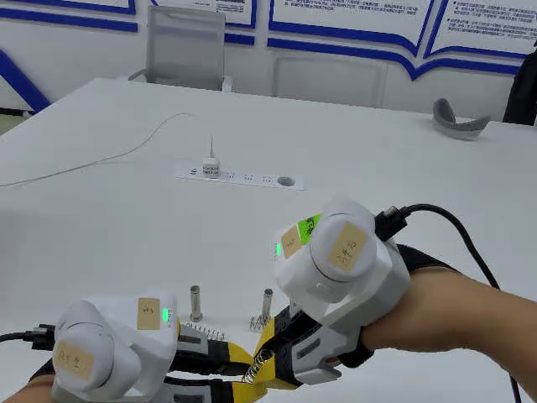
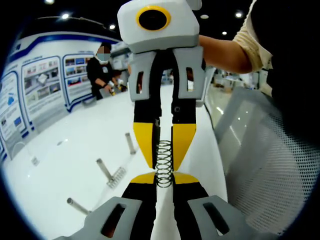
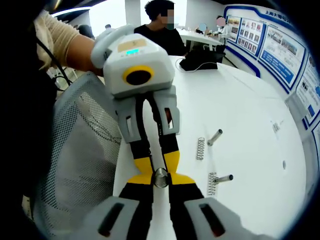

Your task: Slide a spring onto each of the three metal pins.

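Note:
A small metal spring (image 2: 163, 162) hangs above the table's near edge with both grippers on it. My left gripper (image 2: 163, 179) is shut on its near end. My right gripper (image 2: 163, 150) faces it, its yellow fingertips pressed on the spring's far part. In the right gripper view the spring (image 3: 160, 176) shows end-on between the right gripper (image 3: 161, 179) tips. In the head view the spring (image 1: 257, 366) sits between both. Three bare metal pins (image 2: 131, 143) (image 2: 104, 169) (image 2: 77, 205) stand on the white table. Two loose springs (image 3: 200, 148) (image 3: 212, 182) lie beside the pins (image 3: 215, 136) (image 3: 223, 178).
A white strip with a plugged adaptor (image 1: 211, 166) and a thin cable lies mid-table. A grey curved object (image 1: 460, 123) rests far right. A grey chair (image 1: 186, 46) stands behind the table, and a mesh chair (image 3: 85, 150) is at the near edge. People stand in the background.

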Demonstrator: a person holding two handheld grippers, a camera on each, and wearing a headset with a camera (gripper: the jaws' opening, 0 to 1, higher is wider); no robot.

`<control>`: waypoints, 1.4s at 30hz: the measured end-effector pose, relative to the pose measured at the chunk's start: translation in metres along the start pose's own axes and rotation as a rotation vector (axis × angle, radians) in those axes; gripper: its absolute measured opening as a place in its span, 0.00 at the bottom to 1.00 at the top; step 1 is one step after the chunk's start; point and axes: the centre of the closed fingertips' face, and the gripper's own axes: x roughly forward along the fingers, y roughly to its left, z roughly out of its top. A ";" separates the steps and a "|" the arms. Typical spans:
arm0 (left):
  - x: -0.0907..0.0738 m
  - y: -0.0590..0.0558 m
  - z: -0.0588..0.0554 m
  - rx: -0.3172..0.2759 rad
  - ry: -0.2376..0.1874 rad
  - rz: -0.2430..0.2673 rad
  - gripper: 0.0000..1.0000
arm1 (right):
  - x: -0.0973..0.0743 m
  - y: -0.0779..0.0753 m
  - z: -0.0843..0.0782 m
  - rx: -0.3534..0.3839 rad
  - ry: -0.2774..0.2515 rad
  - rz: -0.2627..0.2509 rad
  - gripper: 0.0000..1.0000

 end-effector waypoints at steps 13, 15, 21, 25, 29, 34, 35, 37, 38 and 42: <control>-0.006 0.005 -0.004 -0.046 -0.006 0.013 0.17 | -0.009 -0.012 -0.004 0.017 0.000 -0.030 0.12; -0.008 0.008 -0.005 -0.056 -0.006 0.024 0.19 | -0.012 -0.014 -0.006 0.021 0.001 -0.037 0.12; -0.015 0.013 -0.010 -0.082 -0.012 0.052 0.24 | -0.019 -0.021 -0.013 0.039 0.008 -0.056 0.12; -0.022 0.017 -0.013 -0.099 -0.016 0.083 0.28 | -0.026 -0.025 -0.016 0.051 0.009 -0.071 0.12; -0.029 0.023 -0.018 -0.124 -0.022 0.114 0.31 | -0.031 -0.030 -0.021 0.063 0.015 -0.085 0.12; -0.037 0.028 -0.023 -0.139 -0.019 0.149 0.37 | -0.035 -0.033 -0.025 0.075 0.017 -0.095 0.12; -0.038 0.029 -0.025 -0.142 -0.018 0.157 0.37 | -0.036 -0.034 -0.027 0.078 0.019 -0.098 0.12; -0.040 0.030 -0.026 -0.147 -0.017 0.166 0.38 | -0.038 -0.035 -0.029 0.082 0.025 -0.102 0.12; -0.041 0.031 -0.027 -0.149 -0.016 0.170 0.39 | -0.038 -0.036 -0.031 0.083 0.029 -0.103 0.12; -0.045 0.034 -0.030 -0.159 -0.014 0.190 0.42 | -0.043 -0.040 -0.037 0.090 0.044 -0.114 0.12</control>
